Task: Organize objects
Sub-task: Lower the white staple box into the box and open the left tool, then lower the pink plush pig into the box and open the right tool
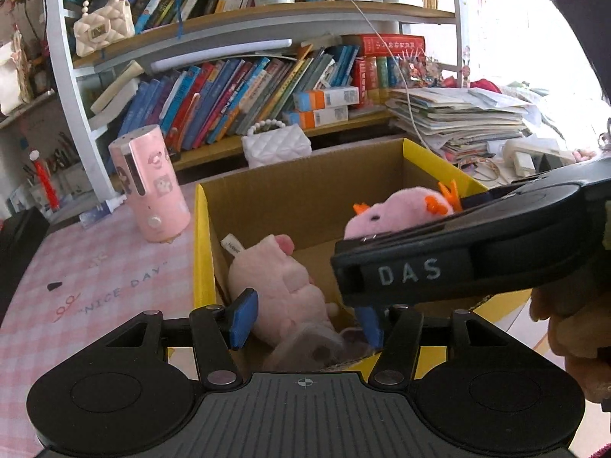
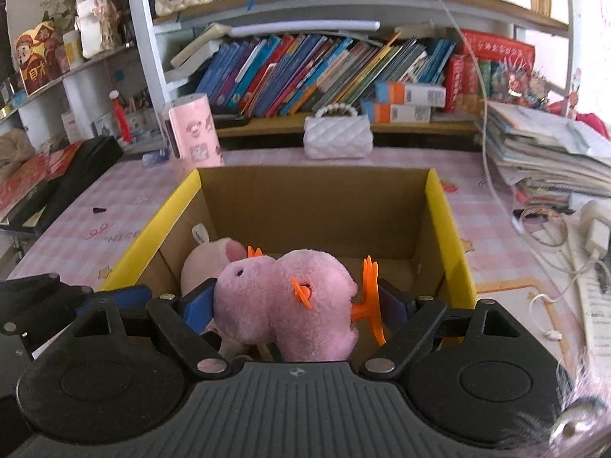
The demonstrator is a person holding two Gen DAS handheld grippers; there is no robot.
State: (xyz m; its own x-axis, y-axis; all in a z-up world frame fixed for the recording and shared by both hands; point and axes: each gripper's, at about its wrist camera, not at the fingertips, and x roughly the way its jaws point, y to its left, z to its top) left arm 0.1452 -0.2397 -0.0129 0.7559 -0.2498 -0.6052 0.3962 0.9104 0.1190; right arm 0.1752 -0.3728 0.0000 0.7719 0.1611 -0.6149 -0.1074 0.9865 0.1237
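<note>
Right tongs (image 2: 294, 305) clamped on purple plush toy (image 2: 282, 301) with orange plastic bits, held over open cardboard box (image 2: 450, 236) on pink checked counter (image 2: 492, 229). Left tongs (image 1: 305, 322) parted over box, blue pads clear of pale pink plush pig (image 1: 278, 286) lying inside. Pink cylinder (image 1: 151, 187) and white quilted purse (image 1: 277, 145) stood behind box.

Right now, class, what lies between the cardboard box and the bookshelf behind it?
A white quilted purse with a bead handle stands on the checked tablecloth between the cardboard box and the bookshelf. The right wrist view shows it best.
</note>
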